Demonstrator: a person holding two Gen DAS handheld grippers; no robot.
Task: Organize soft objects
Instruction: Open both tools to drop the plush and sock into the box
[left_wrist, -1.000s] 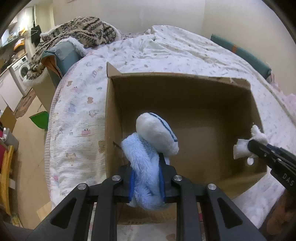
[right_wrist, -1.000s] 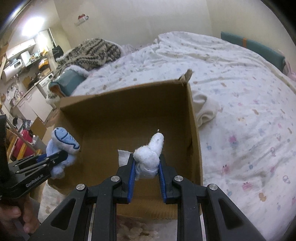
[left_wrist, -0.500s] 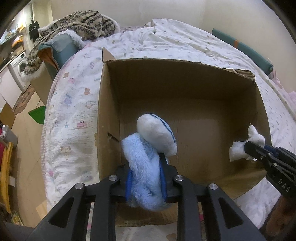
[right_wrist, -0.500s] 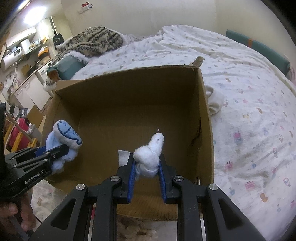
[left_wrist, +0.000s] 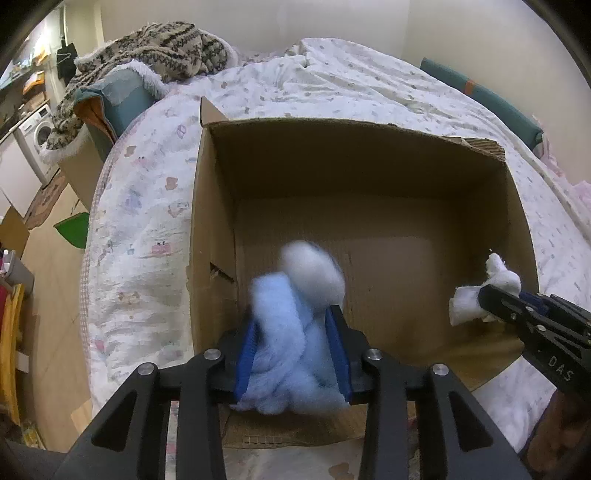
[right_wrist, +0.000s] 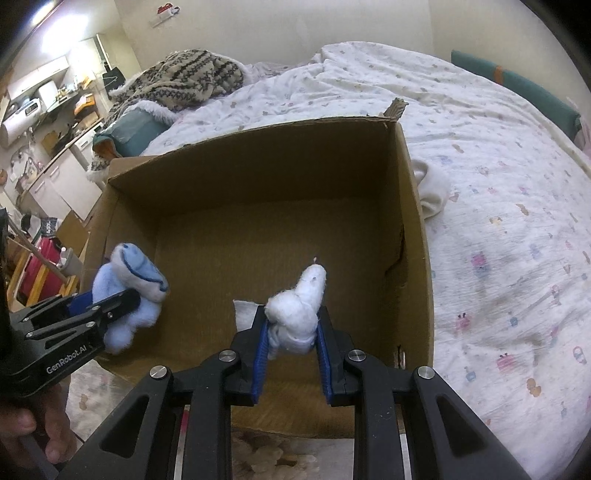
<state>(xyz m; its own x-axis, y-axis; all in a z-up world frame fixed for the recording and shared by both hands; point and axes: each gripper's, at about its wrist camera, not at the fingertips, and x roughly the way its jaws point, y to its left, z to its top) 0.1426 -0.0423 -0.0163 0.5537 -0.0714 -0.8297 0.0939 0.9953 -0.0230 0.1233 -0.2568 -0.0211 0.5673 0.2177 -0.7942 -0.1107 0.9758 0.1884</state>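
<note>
Two grippers hang over the near edge of the box (right_wrist: 410, 206), each with a soft toy between its blue pads. Left gripper (left_wrist: 293, 354) is parted wide around the blue plush (left_wrist: 284, 354) (blurred in its own view, so I cannot tell whether the pads press it); the plush's white head (left_wrist: 312, 275) sticks up above the fingers, over the box's near-left corner. Right gripper (right_wrist: 291, 339) is partly closed on the white plush (right_wrist: 295, 314), pads touching both its sides, near the box's right wall. Box sits open on the bed (right_wrist: 498, 206), its floor bare cardboard. A cream cloth (right_wrist: 432, 192) lies just outside the box's right wall
</note>
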